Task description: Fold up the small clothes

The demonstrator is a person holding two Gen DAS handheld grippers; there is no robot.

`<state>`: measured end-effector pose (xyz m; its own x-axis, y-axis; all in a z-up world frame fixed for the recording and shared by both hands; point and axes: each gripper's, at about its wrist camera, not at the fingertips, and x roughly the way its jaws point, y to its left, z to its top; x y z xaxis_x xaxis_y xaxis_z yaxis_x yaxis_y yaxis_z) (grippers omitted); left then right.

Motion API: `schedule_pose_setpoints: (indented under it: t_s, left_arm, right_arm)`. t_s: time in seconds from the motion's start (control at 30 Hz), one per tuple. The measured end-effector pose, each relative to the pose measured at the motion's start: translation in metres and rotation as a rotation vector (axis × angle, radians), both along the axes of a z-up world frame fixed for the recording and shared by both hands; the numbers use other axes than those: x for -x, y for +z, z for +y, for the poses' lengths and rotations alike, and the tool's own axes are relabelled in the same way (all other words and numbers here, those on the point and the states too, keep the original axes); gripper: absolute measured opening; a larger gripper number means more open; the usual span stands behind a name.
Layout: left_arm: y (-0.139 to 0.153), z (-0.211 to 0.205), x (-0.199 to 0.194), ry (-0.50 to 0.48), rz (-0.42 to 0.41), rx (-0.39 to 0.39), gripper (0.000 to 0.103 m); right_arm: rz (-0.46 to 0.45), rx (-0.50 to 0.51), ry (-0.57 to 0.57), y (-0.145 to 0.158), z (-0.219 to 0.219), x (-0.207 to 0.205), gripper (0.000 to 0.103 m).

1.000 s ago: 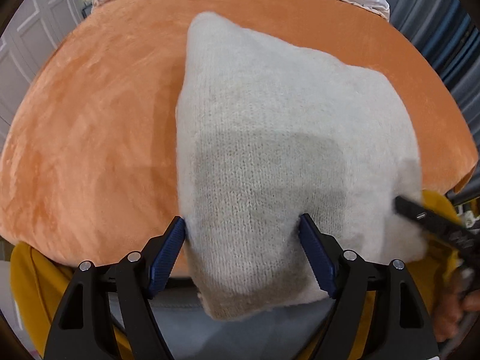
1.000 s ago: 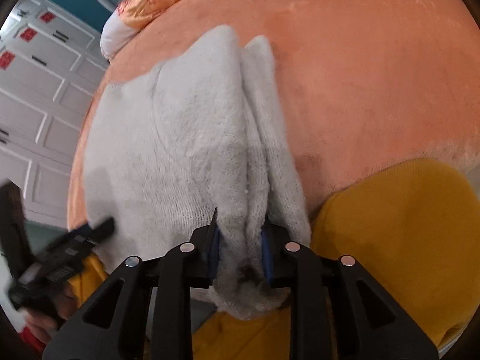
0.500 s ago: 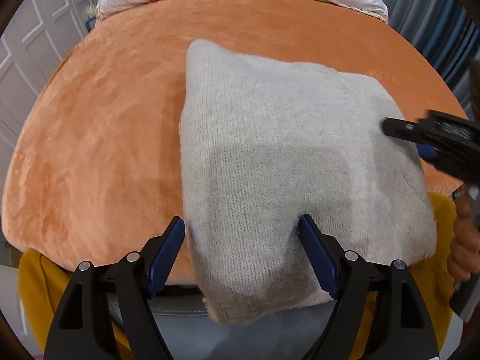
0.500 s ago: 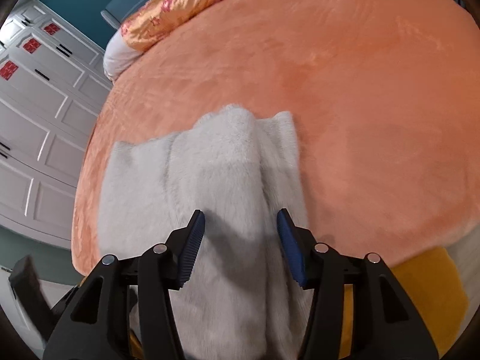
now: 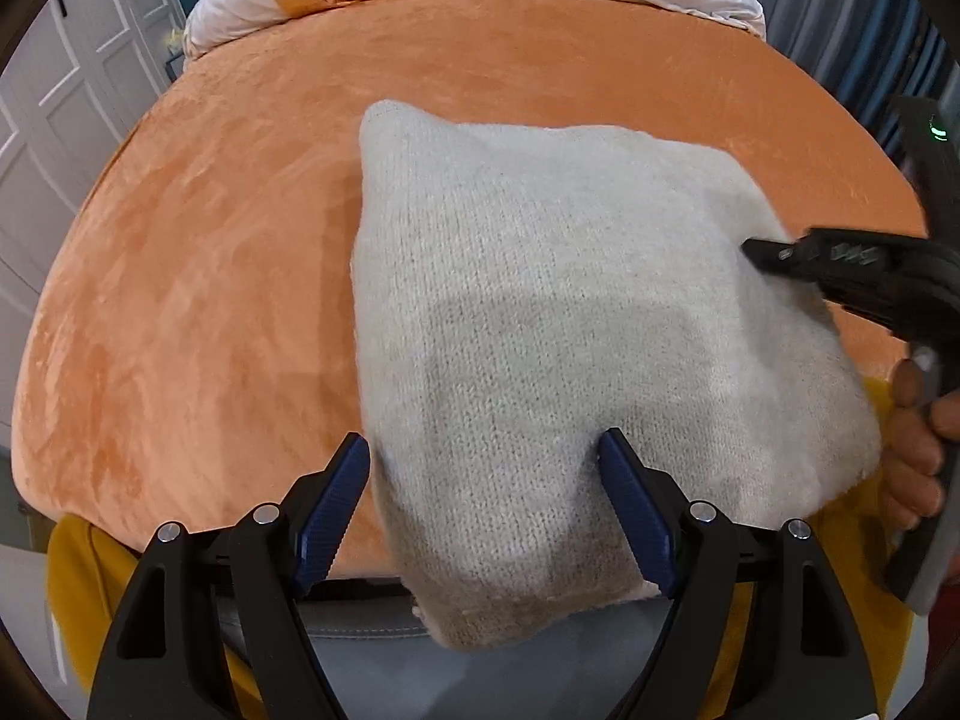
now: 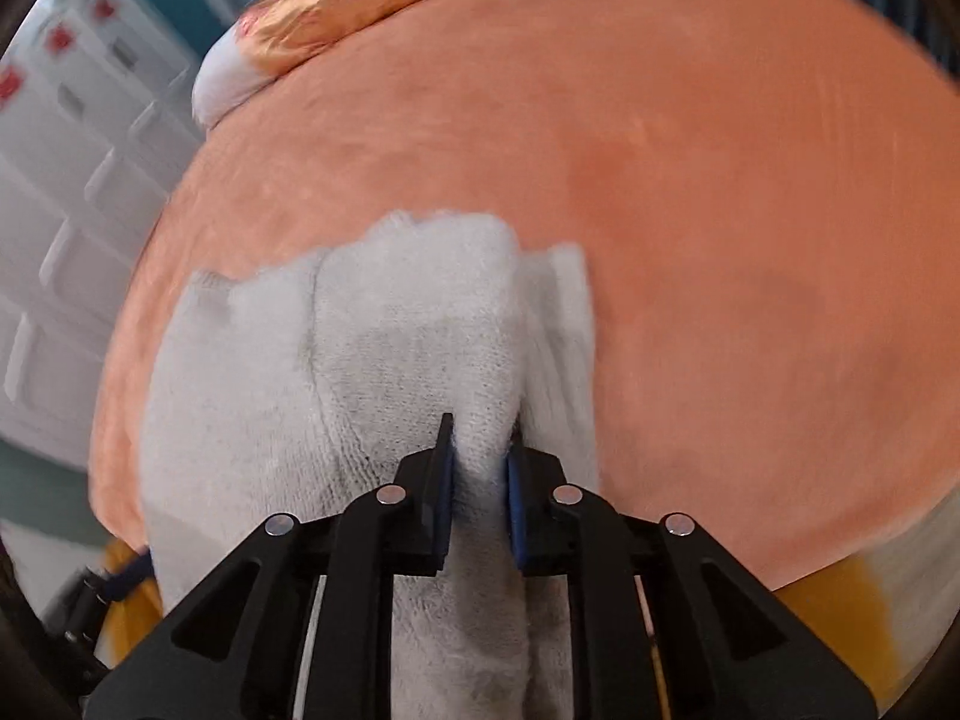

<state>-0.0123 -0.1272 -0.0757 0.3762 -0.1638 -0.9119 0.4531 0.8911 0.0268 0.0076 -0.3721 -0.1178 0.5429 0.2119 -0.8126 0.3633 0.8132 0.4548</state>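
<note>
Shifted along the knit sweater point(image 6: 414, 360), right gripper point(image 6: 480, 468) closing on a fold; left gripper point(image 5: 483, 498) wide, straddling hem. Next: lift over.

Left gripper point(image 5: 483, 501) fingers wide apart, tilted downward; right gripper point(image 6: 480, 468) fingers closing, nearly together.

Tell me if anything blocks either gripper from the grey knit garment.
Nothing visible does. The right gripper is closing with a fold of the grey knit garment already between its pads; the left gripper stands open astride the near edge on the orange blanket.
</note>
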Motion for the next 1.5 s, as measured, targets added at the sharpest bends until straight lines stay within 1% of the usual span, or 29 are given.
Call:
schedule_pose_setpoints:
  t_s: [0.07,0.17,0.2,0.23,0.27,0.3,0.43,0.5,0.57,0.6,0.63,0.67,0.73,0.8,0.83,0.87,0.9,0.93,0.97,1.0,1.03,1.07,1.1,1.13,1.23,1.3,1.37,1.43,1.5]
  left_arm:
    - [0.0,0.0,0.0,0.002,-0.001,0.0,0.077]
    - [-0.001,-0.002,0.001,0.007,0.004,0.0,0.077]
    - [-0.001,-0.003,0.002,0.006,0.004,-0.003,0.077]
    - [-0.001,-0.003,0.002,0.005,0.002,-0.004,0.077]
    - [0.0,-0.002,0.001,0.005,0.001,-0.002,0.077]
    - [0.001,-0.001,0.002,0.008,0.003,0.005,0.077]
    - [0.014,0.007,0.005,0.019,-0.001,0.059,0.077]
    - [0.02,0.012,0.006,0.025,-0.005,0.067,0.077]
    - [0.02,0.015,0.004,0.038,0.022,0.075,0.077]
    - [0.018,0.018,0.002,0.055,0.044,0.084,0.077]
    - [0.017,0.02,0.002,0.063,0.049,0.086,0.077]
    - [0.017,0.022,0.002,0.071,0.052,0.085,0.077]
    - [0.021,0.024,0.003,0.08,0.04,0.087,0.077]
    - [0.027,0.024,0.006,0.081,0.018,0.091,0.077]
    - [0.029,0.024,0.008,0.078,0.008,0.093,0.077]
    - [0.029,0.022,0.008,0.073,0.005,0.093,0.077]
    - [0.028,0.02,0.008,0.069,0.006,0.091,0.077]
    - [0.025,0.017,0.007,0.064,0.009,0.077,0.077]
    - [0.02,0.013,0.007,0.056,0.017,0.062,0.077]
    - [0.016,0.011,0.006,0.049,0.022,0.056,0.077]
    - [0.009,0.007,0.006,0.038,0.026,0.034,0.077]
    - [0.005,0.004,0.006,0.027,0.033,0.015,0.077]
    - [-0.001,0.0,0.007,0.011,0.04,-0.013,0.078]
    - [-0.003,-0.002,0.009,0.006,0.028,-0.03,0.078]
    - [-0.002,-0.002,0.008,0.017,0.016,-0.031,0.08]
    - [-0.004,-0.001,0.007,0.026,0.017,-0.034,0.081]
    - [-0.004,-0.001,0.007,0.025,0.012,-0.042,0.081]
    - [-0.004,-0.002,0.008,0.026,0.01,-0.044,0.081]
    - [-0.004,-0.002,0.009,0.029,0.011,-0.043,0.081]
  right_arm:
    - [-0.024,-0.008,-0.025,0.014,-0.004,0.009,0.018]
    - [-0.052,0.022,-0.023,0.032,-0.004,0.029,0.019]
    - [-0.054,0.02,-0.019,0.035,-0.004,0.037,0.022]
    - [-0.053,0.005,-0.015,0.038,-0.002,0.049,0.029]
    - [-0.051,-0.005,-0.012,0.038,-0.003,0.058,0.032]
    - [-0.046,-0.012,-0.008,0.039,-0.002,0.067,0.037]
    - [-0.007,-0.036,0.015,0.033,0.006,0.097,0.037]
    - [0.014,-0.067,0.04,0.025,0.015,0.102,0.037]
    - [0.042,-0.052,0.047,0.014,0.022,0.1,0.039]
    - [0.055,-0.037,0.049,0.01,0.025,0.098,0.037]
    - [0.063,-0.009,0.053,0.009,0.027,0.094,0.017]
    - [0.056,0.001,0.057,0.011,0.028,0.092,0.008]
    - [-0.043,0.05,0.052,0.038,0.03,0.092,0.007]
    - [-0.18,0.098,0.053,0.08,0.032,0.098,0.006]
    - [-0.217,0.107,0.048,0.093,0.032,0.1,0.006]
    - [-0.223,0.117,0.046,0.097,0.032,0.1,0.006]
    - [-0.195,0.142,0.054,0.092,0.032,0.096,0.006]
    - [-0.132,0.186,0.059,0.077,0.032,0.091,0.006]
    - [-0.06,0.221,0.064,0.058,0.032,0.086,0.006]
    - [0.051,0.221,0.079,0.029,0.031,0.079,0.007]
    - [0.149,0.147,0.081,-0.006,0.027,0.077,0.007]
    - [0.163,0.089,0.059,-0.015,0.023,0.079,0.007]
    - [0.155,0.06,0.045,-0.013,0.02,0.081,0.007]
    - [0.147,0.063,0.049,-0.004,0.019,0.08,0.008]
    - [0.141,0.092,0.039,0.016,0.02,0.08,0.012]
    - [0.103,0.101,0.03,0.034,0.025,0.083,0.012]
    - [0.052,0.138,0.036,0.055,0.034,0.084,0.012]
    - [0.014,0.174,0.064,0.068,0.046,0.081,0.012]
    - [-0.006,0.194,0.097,0.072,0.058,0.071,0.012]
